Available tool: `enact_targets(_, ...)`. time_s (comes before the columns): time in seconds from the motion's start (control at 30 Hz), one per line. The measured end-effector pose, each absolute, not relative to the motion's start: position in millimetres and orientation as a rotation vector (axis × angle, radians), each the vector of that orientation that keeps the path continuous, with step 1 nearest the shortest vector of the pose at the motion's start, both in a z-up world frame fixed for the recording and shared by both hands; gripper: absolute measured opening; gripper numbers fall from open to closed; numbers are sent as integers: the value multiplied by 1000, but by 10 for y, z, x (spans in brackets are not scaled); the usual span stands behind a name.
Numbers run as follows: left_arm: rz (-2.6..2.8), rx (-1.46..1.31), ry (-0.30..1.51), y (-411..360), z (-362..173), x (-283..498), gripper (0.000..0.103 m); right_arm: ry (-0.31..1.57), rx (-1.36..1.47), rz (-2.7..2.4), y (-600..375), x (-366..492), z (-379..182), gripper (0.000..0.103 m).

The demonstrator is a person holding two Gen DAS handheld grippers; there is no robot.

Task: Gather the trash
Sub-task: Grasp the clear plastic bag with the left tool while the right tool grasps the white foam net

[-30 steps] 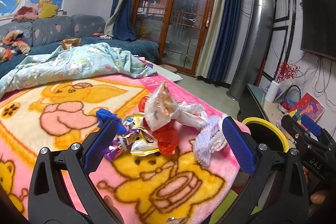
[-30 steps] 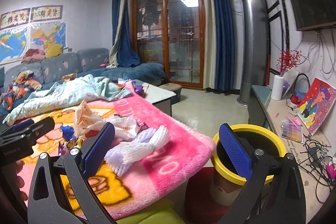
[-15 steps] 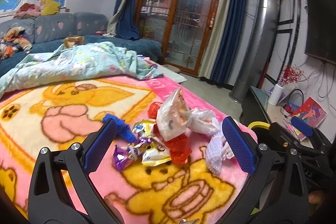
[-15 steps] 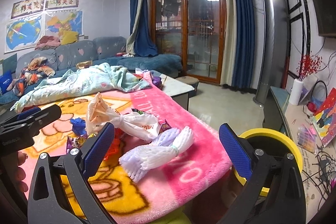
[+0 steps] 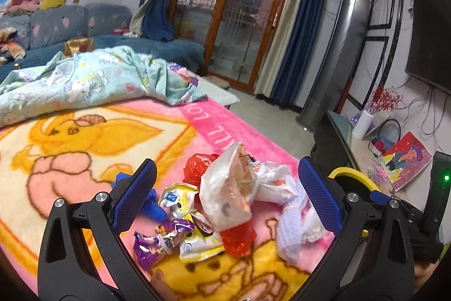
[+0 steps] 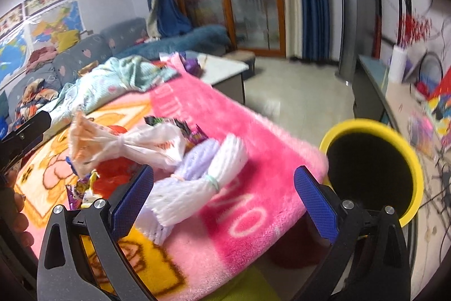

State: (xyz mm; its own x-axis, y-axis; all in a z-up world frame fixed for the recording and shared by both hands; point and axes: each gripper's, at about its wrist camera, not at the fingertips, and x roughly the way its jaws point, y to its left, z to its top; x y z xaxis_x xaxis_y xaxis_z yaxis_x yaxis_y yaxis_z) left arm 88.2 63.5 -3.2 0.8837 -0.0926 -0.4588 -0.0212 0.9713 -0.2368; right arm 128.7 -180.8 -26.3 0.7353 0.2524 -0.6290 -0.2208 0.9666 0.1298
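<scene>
- Trash pile (image 5: 214, 205) sits on blanket (image 5: 84, 148) near its edge, w/ bin (image 6: 372, 168) just off that edge at approx 3 o'clock of the pile in right view. Nothing in bin that I can see; interior's just dark.
- Left gripper (image 5: 225, 196): jaws wide apart, empty, straddling the pile. Right gripper (image 6: 222, 202): also spread wide, empty, foam net (image 6: 197, 179) between its pads but not touched.
- Risk 1: pile is tangled – white bag (image 5: 225, 193), red bag (image 5: 236, 239), wrappers (image 5: 169, 233) overlap. Closing on one prob drags neighbours, which could drop off the edge en route to bin.
- Risk 2: foam net is soft, squashy; shallow pinch likely slips out mid-carry.
- Risk 3: thin film bags – jaws may pinch fluffy blanket along w/ bag, tugging the whole cloth + scattering the rest.
- Risk 4: both grippers aim at same heap from 6 o'clock; they could clash if both close in together.
- Risk 5: right view is blurred, so exact gap btw pads and net is hard to judge.
- Blue scrap (image 5: 149, 202) lies partly behind left pad at 9 o'clock of pile – easy to miss.
</scene>
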Motion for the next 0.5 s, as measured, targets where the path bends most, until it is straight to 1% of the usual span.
enact_targets(0.17, -41, -207, 553, 626, -165, 1082, 92, 770, 74, 263, -1794, 1521, -394, 95)
enact_targets(0.3, -38, -217, 600, 666, -274, 1189, 92, 833, 113, 280, -1766, 1696, -492, 86)
enact_targets(0.43, -45, -256, 636, 715, -357, 1265, 92, 895, 141, 297, -1728, 1825, -600, 80)
enact_targets(0.5, -55, -267, 647, 711, -386, 1284, 87, 914, 152, 301, -1725, 1850, -653, 72)
